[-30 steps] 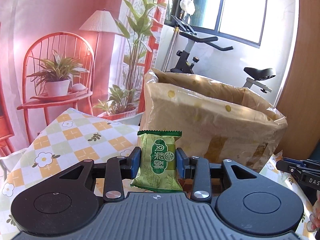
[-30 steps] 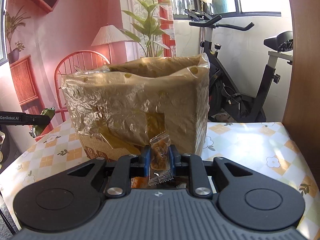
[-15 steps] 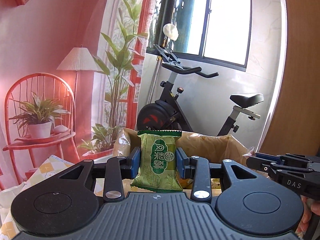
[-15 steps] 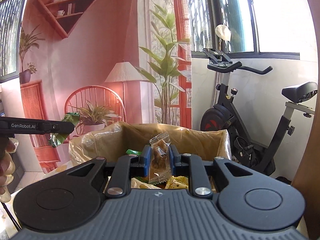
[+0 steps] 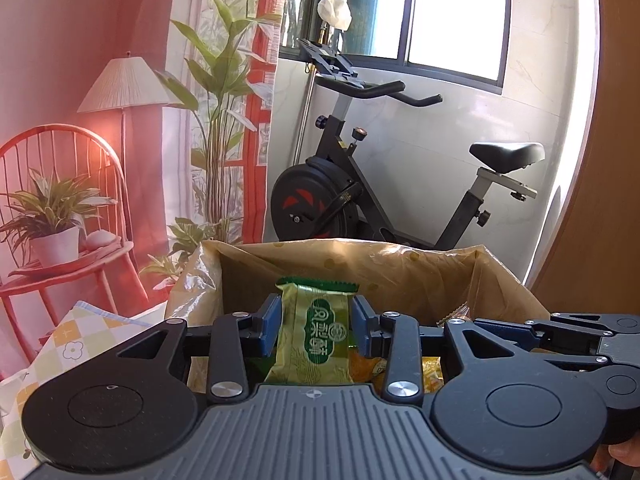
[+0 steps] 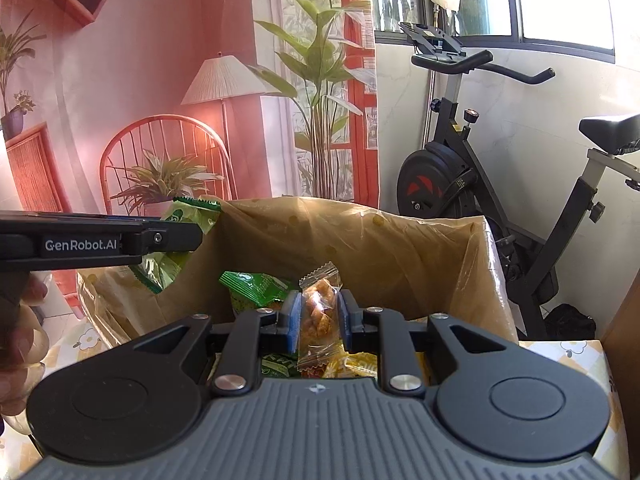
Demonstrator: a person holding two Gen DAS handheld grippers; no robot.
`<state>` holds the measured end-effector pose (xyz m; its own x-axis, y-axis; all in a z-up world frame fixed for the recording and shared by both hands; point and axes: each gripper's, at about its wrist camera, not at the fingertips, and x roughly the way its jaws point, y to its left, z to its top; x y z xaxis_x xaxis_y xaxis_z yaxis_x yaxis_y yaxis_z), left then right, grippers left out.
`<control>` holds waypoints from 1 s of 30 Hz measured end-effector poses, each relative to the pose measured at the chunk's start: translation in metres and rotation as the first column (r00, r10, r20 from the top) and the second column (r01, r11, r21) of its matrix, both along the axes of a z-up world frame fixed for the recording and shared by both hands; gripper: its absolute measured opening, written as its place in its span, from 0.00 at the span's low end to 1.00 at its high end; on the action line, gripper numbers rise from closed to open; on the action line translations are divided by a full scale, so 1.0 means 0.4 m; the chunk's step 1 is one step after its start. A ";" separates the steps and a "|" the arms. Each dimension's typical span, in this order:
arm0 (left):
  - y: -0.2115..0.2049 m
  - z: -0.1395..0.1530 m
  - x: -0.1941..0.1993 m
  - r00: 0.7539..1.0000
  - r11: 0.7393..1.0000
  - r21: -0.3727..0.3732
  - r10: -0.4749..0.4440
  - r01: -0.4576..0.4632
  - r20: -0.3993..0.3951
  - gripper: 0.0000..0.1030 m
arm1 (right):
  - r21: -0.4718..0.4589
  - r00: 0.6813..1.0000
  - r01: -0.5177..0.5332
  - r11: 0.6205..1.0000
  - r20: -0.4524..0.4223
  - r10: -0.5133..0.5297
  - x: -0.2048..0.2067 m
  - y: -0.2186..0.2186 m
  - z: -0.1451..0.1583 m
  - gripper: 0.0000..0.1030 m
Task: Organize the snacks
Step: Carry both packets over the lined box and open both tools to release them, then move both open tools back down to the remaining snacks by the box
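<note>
two grippers hang over the open, plastic-lined cardboard box (image 6: 400, 264) at the centre of both views, with an exercise bike (image 5: 360, 184) behind it at the right and a checked tablecloth (image 5: 68, 356) at the lower left. the left gripper (image 5: 316, 330) is easing its jaws apart around an upright green pastry packet (image 5: 316, 332) that still sits between the blue pads. the right gripper (image 6: 319, 322) is clenched on a small clear packet of brown snacks (image 6: 319, 312), above green and yellow packets (image 6: 256, 286) lying in the box.
</note>
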<state>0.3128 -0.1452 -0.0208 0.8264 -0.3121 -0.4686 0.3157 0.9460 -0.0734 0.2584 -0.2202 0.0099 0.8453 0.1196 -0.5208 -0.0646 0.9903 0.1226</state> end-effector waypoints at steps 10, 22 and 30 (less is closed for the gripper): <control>0.023 0.037 -0.048 0.999 1.000 0.004 0.002 -0.002 0.034 0.68 | 0.043 1.000 0.018 0.999 0.020 -0.019 -0.053 -0.033 0.021 0.45; 0.137 0.066 -0.193 0.997 0.999 -0.005 0.051 -0.050 0.066 0.68 | 0.085 0.998 -0.005 0.996 0.057 0.000 -0.165 -0.033 0.048 0.52; 0.230 0.015 -0.272 0.992 0.994 0.005 0.113 -0.113 0.049 0.68 | 0.086 0.995 -0.038 0.996 0.091 0.030 -0.259 -0.008 0.030 0.52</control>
<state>0.2041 -0.0532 -0.0147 0.8780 -0.2119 -0.4292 0.2095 0.9763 -0.0535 0.1546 -0.2234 0.0220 0.8827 0.1906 -0.4296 -0.1124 0.9732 0.2008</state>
